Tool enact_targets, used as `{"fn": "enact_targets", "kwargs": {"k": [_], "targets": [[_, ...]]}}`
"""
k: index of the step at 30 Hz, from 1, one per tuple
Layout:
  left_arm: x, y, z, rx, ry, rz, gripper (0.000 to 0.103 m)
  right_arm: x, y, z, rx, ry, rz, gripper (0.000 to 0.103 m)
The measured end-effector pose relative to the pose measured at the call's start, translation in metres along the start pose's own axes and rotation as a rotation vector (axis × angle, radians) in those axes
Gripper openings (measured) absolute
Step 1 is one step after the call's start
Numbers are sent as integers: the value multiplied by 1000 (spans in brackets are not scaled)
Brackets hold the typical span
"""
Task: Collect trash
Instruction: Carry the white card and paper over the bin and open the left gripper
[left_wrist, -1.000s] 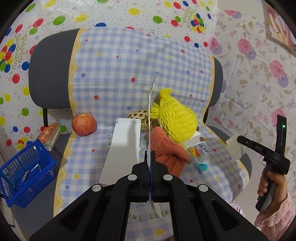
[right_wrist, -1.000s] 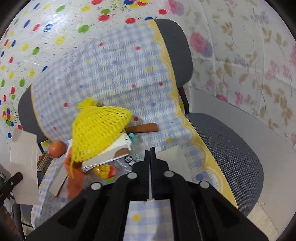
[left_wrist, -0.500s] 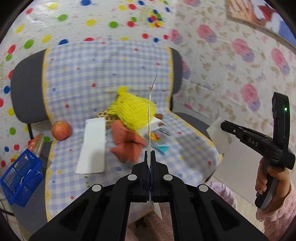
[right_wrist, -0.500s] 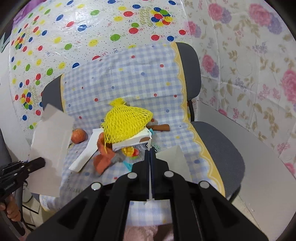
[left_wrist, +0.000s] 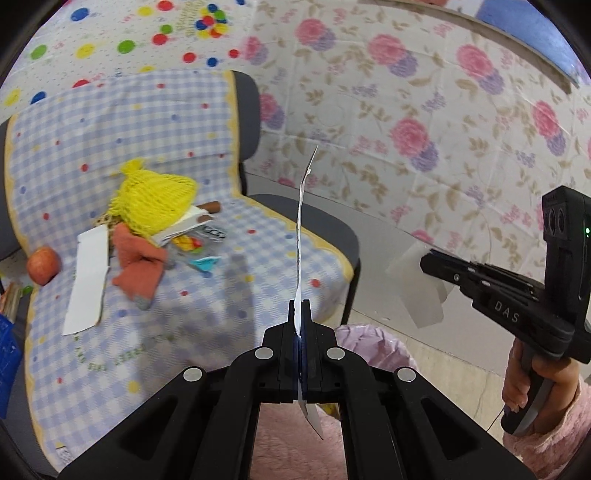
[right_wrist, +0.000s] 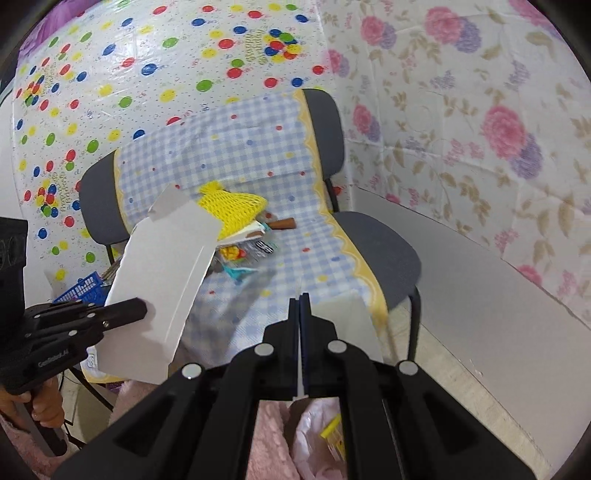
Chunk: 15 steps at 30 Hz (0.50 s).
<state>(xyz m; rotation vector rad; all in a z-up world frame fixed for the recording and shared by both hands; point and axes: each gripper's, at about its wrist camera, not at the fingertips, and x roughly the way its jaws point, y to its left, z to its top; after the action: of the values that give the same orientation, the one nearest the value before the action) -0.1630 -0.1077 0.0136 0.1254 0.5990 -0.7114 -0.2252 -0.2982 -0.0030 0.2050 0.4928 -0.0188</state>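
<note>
Two grippers each pinch a piece of white card. The left gripper (left_wrist: 301, 314) is clamped on a big card (right_wrist: 162, 280) that stands on its edge, long side pointing up and away. The right gripper (right_wrist: 300, 306) is clamped on a smaller card (left_wrist: 417, 291). Both are held off the front of the chair (right_wrist: 384, 254), well apart from the litter still on its seat. The pink trash bag (right_wrist: 317, 439) sits low down, right under the right gripper and just below the left. It looks like both cards need to go down into it, and the right one is nearer
</note>
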Motion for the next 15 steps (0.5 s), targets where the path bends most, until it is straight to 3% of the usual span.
{"fn": "enact_targets", "kwargs": {"k": [5,15], "targets": [[26,-33,-13,47,18,-94,1,-8,-27,-32,50,49,-62,2],[90,-78,-41,118,149,-163,1,-7,-63,-75,125,104,-128,2]]}}
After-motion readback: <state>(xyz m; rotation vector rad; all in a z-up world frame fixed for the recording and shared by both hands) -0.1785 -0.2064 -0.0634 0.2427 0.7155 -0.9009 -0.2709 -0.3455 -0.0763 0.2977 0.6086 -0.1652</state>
